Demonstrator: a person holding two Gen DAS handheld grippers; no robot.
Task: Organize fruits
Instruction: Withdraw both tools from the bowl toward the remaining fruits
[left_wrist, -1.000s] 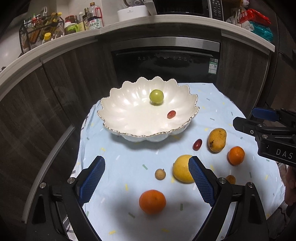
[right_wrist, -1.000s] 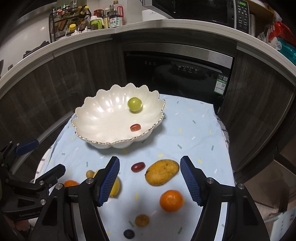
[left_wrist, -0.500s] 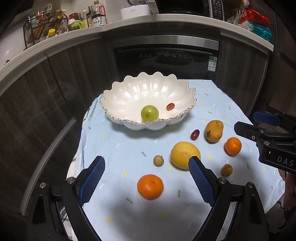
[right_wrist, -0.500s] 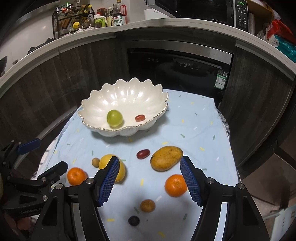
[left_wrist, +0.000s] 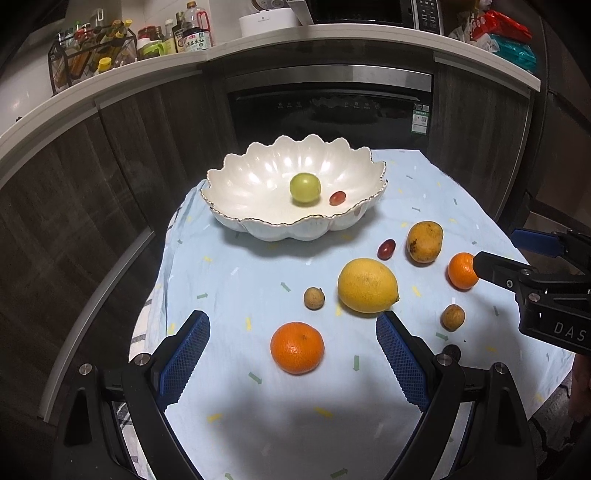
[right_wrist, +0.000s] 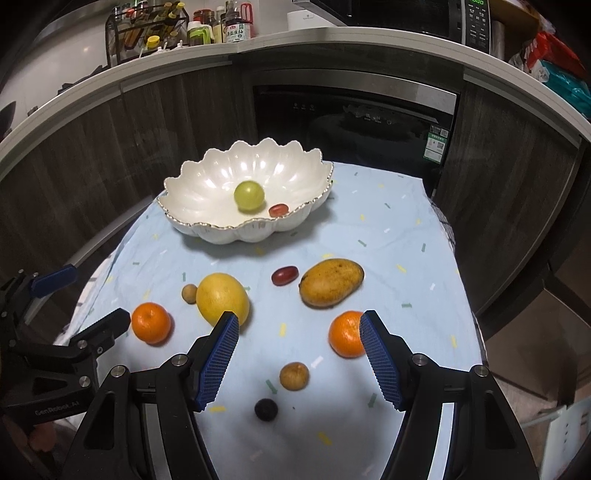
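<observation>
Both grippers hover, jaws wide and empty. An orange (left_wrist: 297, 347) lies between the left gripper (left_wrist: 291, 354) jaws; another orange (right_wrist: 346, 334) sits behind the right gripper (right_wrist: 299, 354) finger. Centre each before closing, then carry to the scalloped bowl (left_wrist: 258, 225) beyond.

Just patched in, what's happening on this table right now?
A person holds a gripper in each hand over a cloth-covered table, sorting fruit into the white scalloped bowl. The bowl holds a green fruit and a red grape. On the cloth lie a lemon, a mango, two oranges, another red grape and some small brown and dark fruits. The left gripper and the right gripper are both open and empty.
</observation>
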